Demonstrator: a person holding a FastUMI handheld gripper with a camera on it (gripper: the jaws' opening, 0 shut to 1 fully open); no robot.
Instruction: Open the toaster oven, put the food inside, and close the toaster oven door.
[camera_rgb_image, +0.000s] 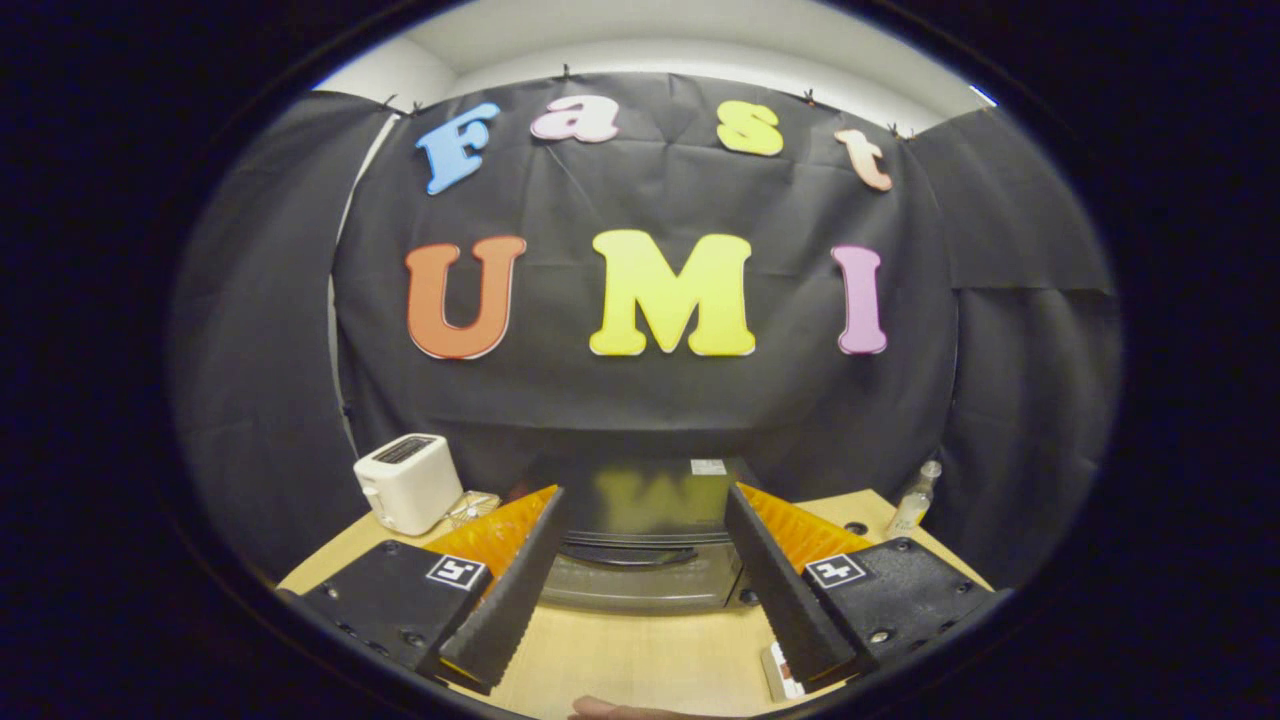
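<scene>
A black toaster oven (645, 525) stands on the wooden table (640, 650) just beyond my fingers, its door shut and its curved handle (630, 556) facing me. My gripper (645, 505) is open, held above the table in front of the oven, with nothing between the fingers. The oven front shows in the gap between them. A small whitish item (782, 682) lies on the table under the right finger, mostly hidden; I cannot tell what it is.
A white pop-up toaster (408, 482) stands at the back left of the table, a small clear object (472, 507) beside it. A clear bottle (915, 500) stands at the back right near a round hole (855, 527) in the tabletop. Part of a hand (610, 710) shows at the near edge.
</scene>
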